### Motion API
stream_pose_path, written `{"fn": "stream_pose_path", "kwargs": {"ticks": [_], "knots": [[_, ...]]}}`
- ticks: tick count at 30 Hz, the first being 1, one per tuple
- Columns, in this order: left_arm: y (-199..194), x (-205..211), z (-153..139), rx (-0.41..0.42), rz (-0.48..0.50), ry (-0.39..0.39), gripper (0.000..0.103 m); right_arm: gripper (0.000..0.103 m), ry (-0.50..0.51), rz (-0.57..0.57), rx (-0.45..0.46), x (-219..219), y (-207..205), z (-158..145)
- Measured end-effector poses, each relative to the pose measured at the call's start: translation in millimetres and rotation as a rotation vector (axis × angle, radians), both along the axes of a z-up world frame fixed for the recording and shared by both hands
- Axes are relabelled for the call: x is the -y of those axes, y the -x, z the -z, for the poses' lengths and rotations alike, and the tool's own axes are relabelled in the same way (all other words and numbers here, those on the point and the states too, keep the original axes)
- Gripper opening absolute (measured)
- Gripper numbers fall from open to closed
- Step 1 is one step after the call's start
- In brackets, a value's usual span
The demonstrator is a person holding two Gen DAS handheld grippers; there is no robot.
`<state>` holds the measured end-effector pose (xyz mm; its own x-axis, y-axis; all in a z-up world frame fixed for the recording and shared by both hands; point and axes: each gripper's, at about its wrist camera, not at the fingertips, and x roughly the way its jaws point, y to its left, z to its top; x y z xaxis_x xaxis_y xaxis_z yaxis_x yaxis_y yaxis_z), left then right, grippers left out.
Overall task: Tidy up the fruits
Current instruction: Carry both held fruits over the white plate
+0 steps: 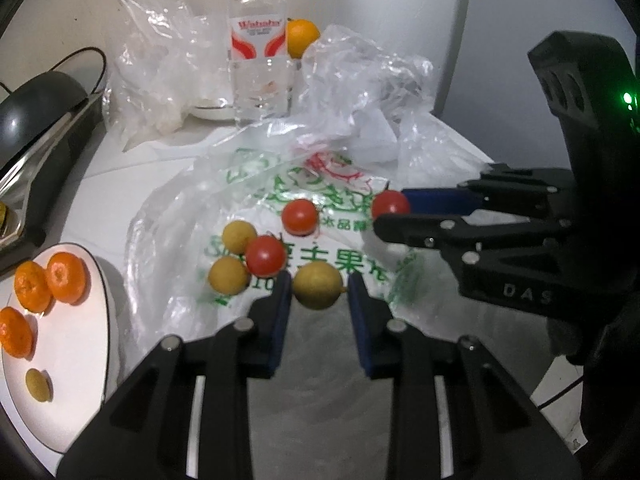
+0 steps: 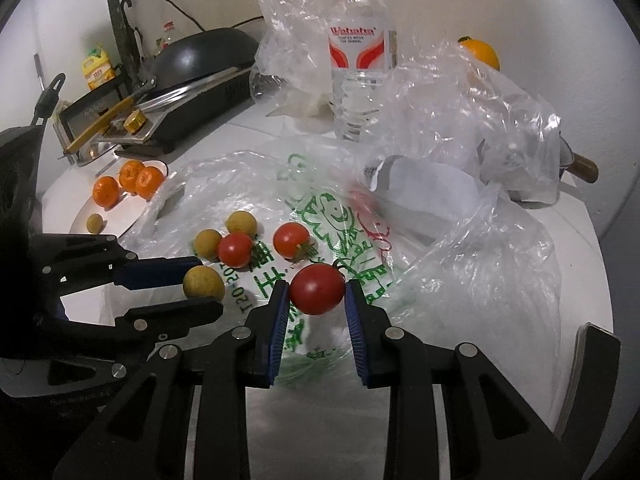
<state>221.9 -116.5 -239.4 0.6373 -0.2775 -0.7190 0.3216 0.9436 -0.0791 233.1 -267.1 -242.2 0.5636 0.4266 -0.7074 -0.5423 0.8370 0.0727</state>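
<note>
While gripped, longan [image 1: 318, 290] and tomato [image 2: 317, 289] partly behind jaws.

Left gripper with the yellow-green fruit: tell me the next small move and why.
Probably carry it over to the white plate and open there. The left gripper is shut on the yellow-green fruit, and the plate already holds a similar small fruit beside three mandarins. The right gripper, shut on a red tomato, has no visible tomato pile to match yet.

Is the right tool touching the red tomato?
Touching. The right wrist view shows both blue pads of the right tool pressed against the sides of the tomato, with no gap.
</note>
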Motion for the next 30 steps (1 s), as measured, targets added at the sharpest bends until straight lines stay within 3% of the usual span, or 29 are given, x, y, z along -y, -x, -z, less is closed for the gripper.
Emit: {"fn": "stream_pose_path", "kwargs": {"ticks": [30], "knots": [[60.8,-62.0,-26.3,0.073,-0.061,0.048,0.029,0.03,0.018,-0.047,0.079,-55.9,53.9,-38.0]]}}
